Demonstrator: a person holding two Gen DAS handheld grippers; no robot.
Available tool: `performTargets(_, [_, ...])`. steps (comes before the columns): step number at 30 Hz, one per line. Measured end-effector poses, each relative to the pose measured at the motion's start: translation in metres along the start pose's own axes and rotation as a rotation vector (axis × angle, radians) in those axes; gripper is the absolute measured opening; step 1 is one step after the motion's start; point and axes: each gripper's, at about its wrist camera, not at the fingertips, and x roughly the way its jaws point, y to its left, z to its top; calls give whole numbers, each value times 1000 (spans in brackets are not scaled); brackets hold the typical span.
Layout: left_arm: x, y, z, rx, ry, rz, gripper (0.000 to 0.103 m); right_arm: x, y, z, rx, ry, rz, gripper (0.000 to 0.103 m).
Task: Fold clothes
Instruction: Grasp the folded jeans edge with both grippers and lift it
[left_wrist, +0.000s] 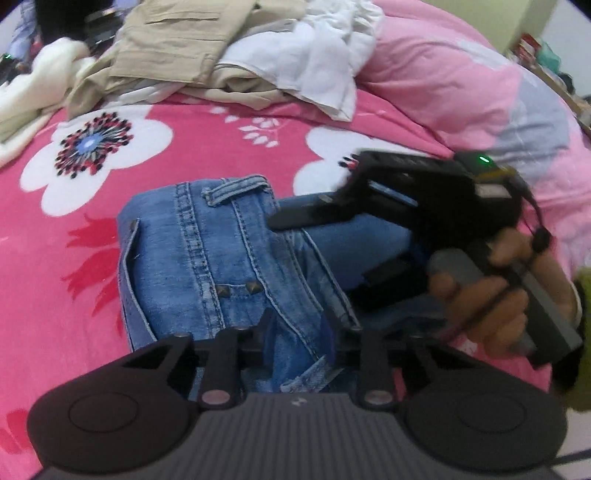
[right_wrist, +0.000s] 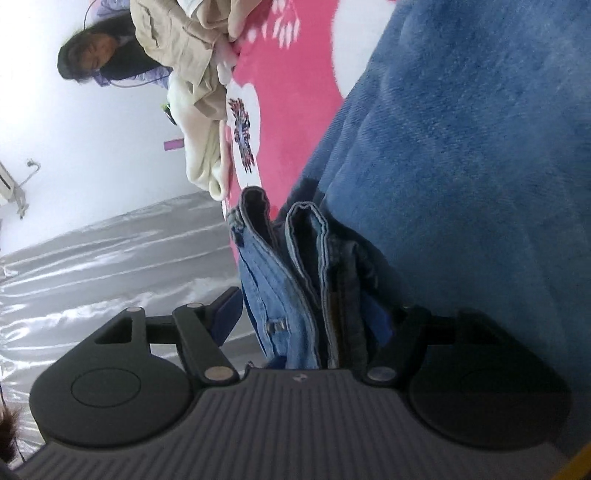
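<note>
A pair of blue jeans (left_wrist: 221, 254) lies folded into a thick bundle on the pink flowered bedspread (left_wrist: 74, 258). My left gripper (left_wrist: 299, 343) is shut on the near edge of the jeans, denim bunched between its fingers. My right gripper (left_wrist: 332, 218) comes in from the right, turned on its side, one black finger (left_wrist: 310, 216) lying over the top of the bundle. In the right wrist view the right gripper (right_wrist: 314, 328) is shut on several stacked layers of the jeans (right_wrist: 295, 288), with more denim (right_wrist: 461, 147) filling the right side.
A pile of unfolded clothes lies at the far side of the bed: beige trousers (left_wrist: 173, 40), a white garment (left_wrist: 306, 62) and a cream one (left_wrist: 33, 96). A pink pillow (left_wrist: 461, 85) sits at right. A person (right_wrist: 99, 51) is beyond the bed.
</note>
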Motion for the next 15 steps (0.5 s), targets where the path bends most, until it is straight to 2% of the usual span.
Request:
performTargets(4, [-7, 5, -3, 18, -9, -32, 22, 7, 4, 1, -14, -39, 87, 71])
performTargets(6, [-8, 9, -5, 5, -7, -57, 21, 8, 5, -3, -35, -61, 99, 71])
performTargets(9, [-8, 13, -11, -1, 2, -87, 21, 14, 2, -9, -36, -63, 83, 71])
performTargets(11, [-9, 12, -16, 9, 6, -101, 21, 26, 12, -13, -92, -31, 38, 70])
performTargets(14, [-12, 9, -19, 12, 0, -101, 21, 50, 39, -22, -260, 21, -101, 52])
performTargets(15, [-15, 9, -19, 9, -6, -101, 21, 51, 46, -24, -291, 18, -122, 40])
